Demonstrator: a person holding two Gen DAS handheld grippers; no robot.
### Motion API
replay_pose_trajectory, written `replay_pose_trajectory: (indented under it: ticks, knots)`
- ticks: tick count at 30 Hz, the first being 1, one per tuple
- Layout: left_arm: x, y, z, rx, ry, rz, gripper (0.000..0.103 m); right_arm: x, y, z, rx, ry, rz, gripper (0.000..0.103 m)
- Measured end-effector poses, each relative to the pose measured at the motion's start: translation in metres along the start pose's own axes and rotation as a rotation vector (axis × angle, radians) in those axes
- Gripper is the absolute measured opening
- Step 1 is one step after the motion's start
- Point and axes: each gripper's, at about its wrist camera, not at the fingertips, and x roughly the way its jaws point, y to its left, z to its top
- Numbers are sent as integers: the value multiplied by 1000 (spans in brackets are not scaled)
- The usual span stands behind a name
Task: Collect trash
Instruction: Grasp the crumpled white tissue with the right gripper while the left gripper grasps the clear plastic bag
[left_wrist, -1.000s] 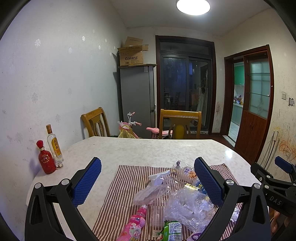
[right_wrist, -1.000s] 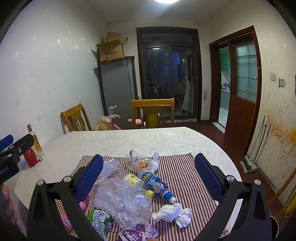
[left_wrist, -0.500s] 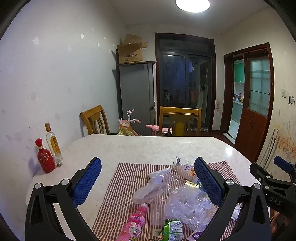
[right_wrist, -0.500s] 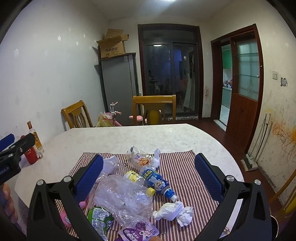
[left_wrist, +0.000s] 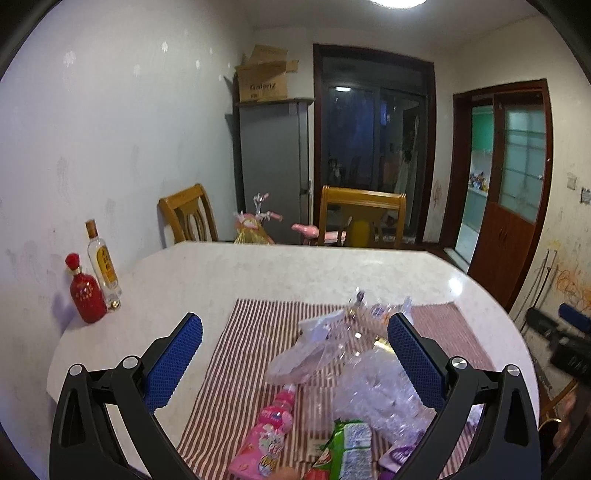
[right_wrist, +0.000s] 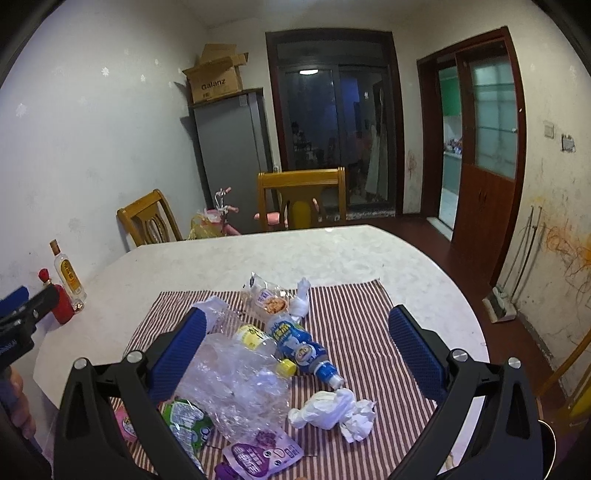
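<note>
both tools hang above the near edge of the pale table (right_wrist: 332, 254), fingers spread wide and gripping nothing: the left gripper (left_wrist: 295, 354) over the left half of the trash, the right gripper (right_wrist: 295, 343) over the middle of it. the trash lies heaped on one striped cloth (right_wrist: 354, 325). counted from the right wrist view: one blue drink bottle (right_wrist: 303, 350) lying on its side, one yellow-capped bottle (right_wrist: 258, 338) touching it, one crumpled clear plastic bag (right_wrist: 240, 384), two wads of white tissue, one (right_wrist: 332, 408) near the front and one (right_wrist: 301, 301) farther back, one snack wrapper (right_wrist: 271, 299), one green packet (right_wrist: 188, 424) and one purple pouch (right_wrist: 258, 454). the left wrist view adds one pink bottle (left_wrist: 269, 435). two glass bottles stand well apart from the cloth by the wall, one red (left_wrist: 85, 291), one clear (left_wrist: 103, 262). two wooden chairs (right_wrist: 303, 199) sit behind the table.
</note>
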Motion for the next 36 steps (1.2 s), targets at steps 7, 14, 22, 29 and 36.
replay_pose_trajectory:
  ticks: [7,14,22,29,36]
  knots:
    - [27,14,-37,44,122,58,97,43,-27,-31,-99,203,-46,95]
    - [58,34,-65,-42,269,0,97,105,-22,-92,-104,413,8,85]
    - [89,9,-78,22,330,-50,97,176,-29,-127,-41,569,-28,71]
    - [154,-35,-88,91,463,-201,97,174,-44,-129,39,590,17,30]
    - [207,-77,-93,144,599,-229,97,127,-64,-109,135,503,44,31]
